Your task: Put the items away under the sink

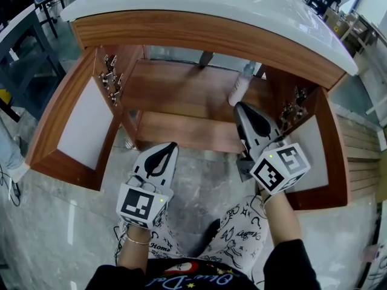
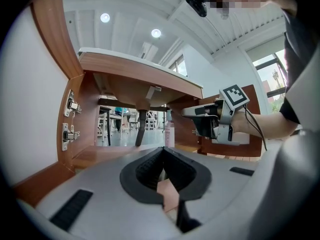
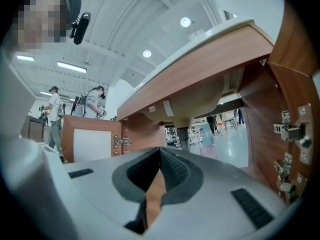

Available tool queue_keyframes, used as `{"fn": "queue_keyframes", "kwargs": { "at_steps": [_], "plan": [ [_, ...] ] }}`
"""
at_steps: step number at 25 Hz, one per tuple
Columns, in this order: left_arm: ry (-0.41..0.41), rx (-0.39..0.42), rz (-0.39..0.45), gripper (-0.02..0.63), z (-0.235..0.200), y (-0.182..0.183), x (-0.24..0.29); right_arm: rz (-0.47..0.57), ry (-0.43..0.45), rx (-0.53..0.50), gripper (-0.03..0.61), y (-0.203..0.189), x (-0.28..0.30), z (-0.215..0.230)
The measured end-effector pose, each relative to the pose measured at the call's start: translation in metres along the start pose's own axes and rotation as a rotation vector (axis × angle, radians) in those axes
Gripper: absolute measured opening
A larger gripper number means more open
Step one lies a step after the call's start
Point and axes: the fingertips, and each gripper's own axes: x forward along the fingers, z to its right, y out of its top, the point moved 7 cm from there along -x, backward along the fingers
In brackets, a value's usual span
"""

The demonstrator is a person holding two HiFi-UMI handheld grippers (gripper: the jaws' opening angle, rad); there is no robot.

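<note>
Both cabinet doors are open: left door (image 1: 84,125), right door (image 1: 315,147). Landmark is the drain pipe (image 1: 205,58) under the counter (image 1: 211,8).

- The bottle (image 1: 240,86) stands upright on the cabinet shelf (image 1: 175,89), just right of the drain pipe and toward the back. It's the only task item I can see, and it's already in place.
- Right gripper (image 1: 240,106): jaws clenched with nothing between them. It sits right of the pipe and nearer me, at the shelf's front edge. Its tips are close to the bottle but not touching it.
- Left gripper (image 1: 170,147): jaws also pressed together and empty. It's level, well out from the pipe over the floor (image 1: 199,180), in front of the open cabinet.

My read is that the placing step is done for this bottle and neither gripper is carrying anything.

Next, I'd pull the right gripper straight back out of the opening, clear of the bottle so it doesn't tip. After that I'd either fetch another item, though none is in view, or swing the doors shut. The doors look easiest to push from their outer edges with closed jaws, taking care around the hinges (image 1: 110,77).
</note>
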Motion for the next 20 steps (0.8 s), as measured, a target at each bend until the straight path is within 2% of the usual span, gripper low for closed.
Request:
{"fn": "queue_keyframes", "kwargs": {
  "at_steps": [4,20],
  "plan": [
    [-0.017,-0.009,-0.001,0.009,0.005,0.0,0.003,-0.023,-0.002,-0.021,0.007,-0.011,-0.007,-0.003],
    [-0.028,-0.009,-0.017,0.009,0.012,-0.006,0.01,-0.025,0.041,0.021,0.008,-0.039,-0.033,-0.013]
  ]
}}
